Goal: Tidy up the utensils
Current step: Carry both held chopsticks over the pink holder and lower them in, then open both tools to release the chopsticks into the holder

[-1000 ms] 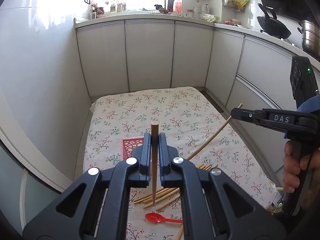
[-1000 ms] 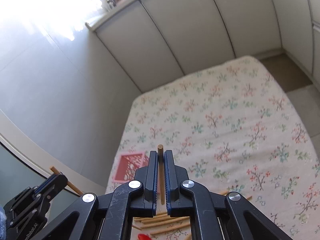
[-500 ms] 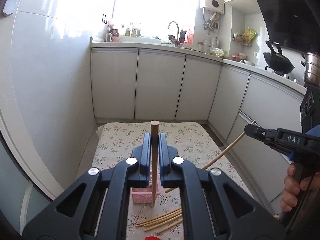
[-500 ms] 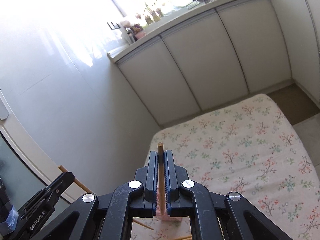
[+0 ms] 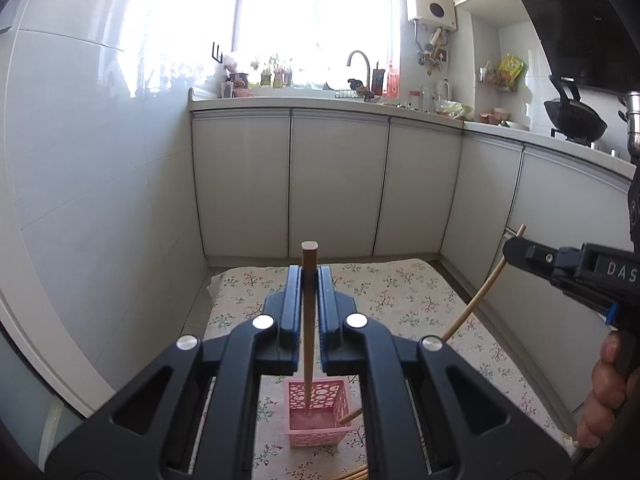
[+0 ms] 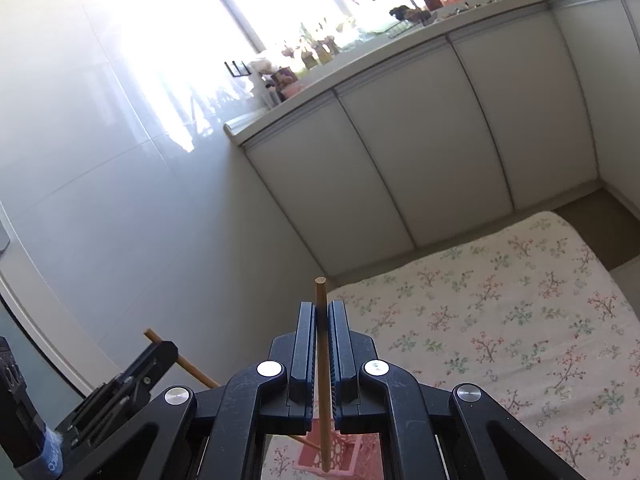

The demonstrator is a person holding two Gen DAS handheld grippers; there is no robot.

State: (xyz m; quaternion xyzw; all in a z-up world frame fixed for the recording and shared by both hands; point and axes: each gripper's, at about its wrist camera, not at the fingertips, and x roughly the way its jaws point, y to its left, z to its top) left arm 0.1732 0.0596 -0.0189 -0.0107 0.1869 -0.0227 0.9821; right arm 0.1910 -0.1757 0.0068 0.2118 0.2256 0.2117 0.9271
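Both tongs have swung up from the loose pile. The left tongs clamp a chopstick whose tip now hangs inside the pink basket at 6 o'clock; the right tongs pinch a second chopstick above it. Release comes next, I judge.

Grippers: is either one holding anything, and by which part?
Both are. The left gripper pinches a chopstick near its thick top end; the right gripper pinches another chopstick the same way. Both tips hang down toward the pink basket.

Blown-out window glare, sharp focus, strong fisheye bending at edges.
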